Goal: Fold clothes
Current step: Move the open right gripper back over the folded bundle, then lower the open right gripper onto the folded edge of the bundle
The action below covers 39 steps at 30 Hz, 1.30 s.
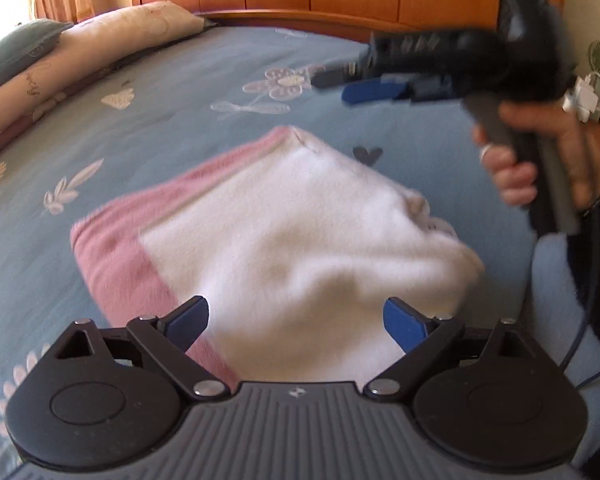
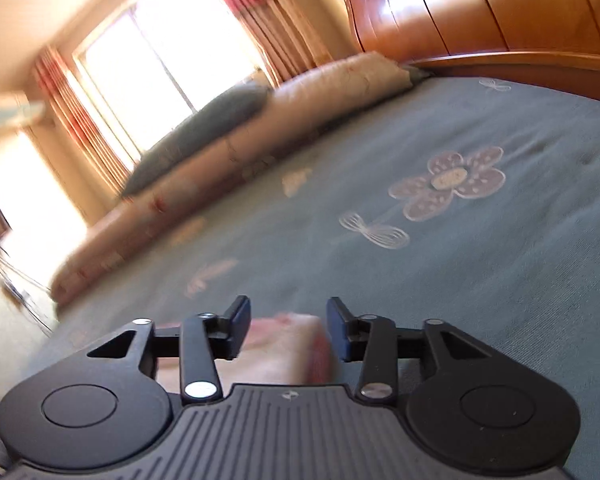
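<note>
Left view shows the folded garment (image 1: 284,248) whole — right view a sliver; both tongs apart.

Your bed (image 1: 148,128), with its blue flowered cover

You have a folded pink-and-white garment (image 1: 284,248) lying mid-bed, and along the far edge a long cream bolster (image 1: 100,52) lies with a grey-green pillow (image 1: 16,52) on it.

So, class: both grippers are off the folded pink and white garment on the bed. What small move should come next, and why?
Probably lower the open left gripper onto the garment to press its puffy near edge flat. The fold looks done but bulges, and the right gripper is open and clear of the cloth.
</note>
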### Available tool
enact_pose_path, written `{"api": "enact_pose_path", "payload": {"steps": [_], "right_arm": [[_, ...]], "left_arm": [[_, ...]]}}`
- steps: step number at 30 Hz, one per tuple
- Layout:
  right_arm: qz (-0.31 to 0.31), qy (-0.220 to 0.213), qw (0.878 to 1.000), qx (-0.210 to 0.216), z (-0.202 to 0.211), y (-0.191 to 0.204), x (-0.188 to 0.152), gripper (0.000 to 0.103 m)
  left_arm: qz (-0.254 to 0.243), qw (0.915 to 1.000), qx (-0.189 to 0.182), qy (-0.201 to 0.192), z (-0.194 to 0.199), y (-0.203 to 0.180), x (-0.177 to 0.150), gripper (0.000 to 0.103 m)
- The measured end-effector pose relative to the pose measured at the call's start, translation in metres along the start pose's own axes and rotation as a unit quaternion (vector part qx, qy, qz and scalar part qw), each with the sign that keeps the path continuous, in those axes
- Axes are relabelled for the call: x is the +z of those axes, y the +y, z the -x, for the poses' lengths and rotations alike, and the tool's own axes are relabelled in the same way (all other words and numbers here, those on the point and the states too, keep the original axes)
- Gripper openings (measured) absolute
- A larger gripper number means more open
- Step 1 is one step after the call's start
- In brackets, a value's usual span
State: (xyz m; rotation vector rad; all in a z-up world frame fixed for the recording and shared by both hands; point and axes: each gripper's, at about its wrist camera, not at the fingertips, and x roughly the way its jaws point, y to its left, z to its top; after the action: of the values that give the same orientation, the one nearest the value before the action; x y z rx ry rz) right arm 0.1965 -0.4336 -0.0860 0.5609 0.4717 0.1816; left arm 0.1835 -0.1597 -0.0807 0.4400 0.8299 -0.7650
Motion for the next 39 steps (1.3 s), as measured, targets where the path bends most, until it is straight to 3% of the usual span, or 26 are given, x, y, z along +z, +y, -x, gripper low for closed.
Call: {"api": "enact_pose_path", "payload": {"steps": [2, 4, 7, 11, 13, 16, 17, 19, 22, 25, 27, 32, 34, 37, 39], "right_arm": [[0.019, 0.012, 1.0, 0.011, 0.01, 0.017, -0.007, 0.069], [0.037, 0.041, 0.998, 0.016, 0.013, 0.032, -0.021, 0.069], [0.062, 0.079, 0.995, 0.004, 0.013, 0.048, -0.041, 0.073], [0.106, 0.089, 0.99, -0.038, 0.017, 0.062, -0.053, 0.077], [0.14, 0.093, 0.983, -0.074, 0.017, 0.067, -0.058, 0.079], [0.196, 0.103, 0.962, -0.16, 0.012, 0.06, -0.067, 0.079], [0.19, 0.108, 0.961, -0.168, 0.013, 0.052, -0.067, 0.083], [0.16, 0.108, 0.968, -0.161, 0.02, 0.039, -0.065, 0.083], [0.172, 0.096, 0.966, -0.166, 0.031, 0.048, -0.061, 0.083], [0.174, 0.09, 0.972, -0.129, 0.04, 0.065, -0.057, 0.083], [0.183, 0.107, 0.971, -0.113, 0.038, 0.075, -0.061, 0.083], [0.206, 0.159, 0.953, -0.154, 0.028, 0.075, -0.08, 0.083], [0.195, 0.162, 0.952, -0.171, 0.035, 0.064, -0.08, 0.083], [0.163, 0.168, 0.96, -0.156, 0.047, 0.048, -0.077, 0.083], [0.174, 0.169, 0.957, -0.16, 0.05, 0.052, -0.076, 0.083]], "left_arm": [[-0.005, 0.9999, 0.005, 0.009, 0.003, -0.006, -0.01, 0.094], [-0.013, 0.9998, 0.012, 0.01, 0.006, -0.014, -0.017, 0.094], [-0.036, 0.9993, -0.012, -0.004, 0.016, -0.026, -0.026, 0.094], [-0.069, 0.9958, -0.057, -0.021, 0.021, -0.042, -0.033, 0.094], [-0.066, 0.9962, -0.055, 0.005, 0.012, -0.042, -0.039, 0.094], [-0.04, 0.9964, -0.068, 0.031, 0.009, -0.034, -0.053, 0.094], [-0.033, 0.9963, -0.073, 0.032, 0.012, -0.032, -0.057, 0.094], [-0.028, 0.9961, -0.077, 0.031, 0.021, -0.03, -0.061, 0.094], [-0.034, 0.9968, -0.071, 0.013, 0.035, -0.027, -0.057, 0.094], [-0.043, 0.9965, -0.07, -0.016, 0.041, -0.027, -0.046, 0.094], [-0.045, 0.9956, -0.081, -0.011, 0.033, -0.027, -0.045, 0.094], [-0.045, 0.9934, -0.105, 0.014, 0.014, -0.026, -0.048, 0.094], [-0.038, 0.9933, -0.105, 0.03, 0.011, -0.021, -0.06, 0.094], [-0.038, 0.9923, -0.114, 0.03, 0.026, -0.015, -0.072, 0.094], [-0.043, 0.9935, -0.101, 0.031, 0.036, -0.012, -0.071, 0.094]]}}
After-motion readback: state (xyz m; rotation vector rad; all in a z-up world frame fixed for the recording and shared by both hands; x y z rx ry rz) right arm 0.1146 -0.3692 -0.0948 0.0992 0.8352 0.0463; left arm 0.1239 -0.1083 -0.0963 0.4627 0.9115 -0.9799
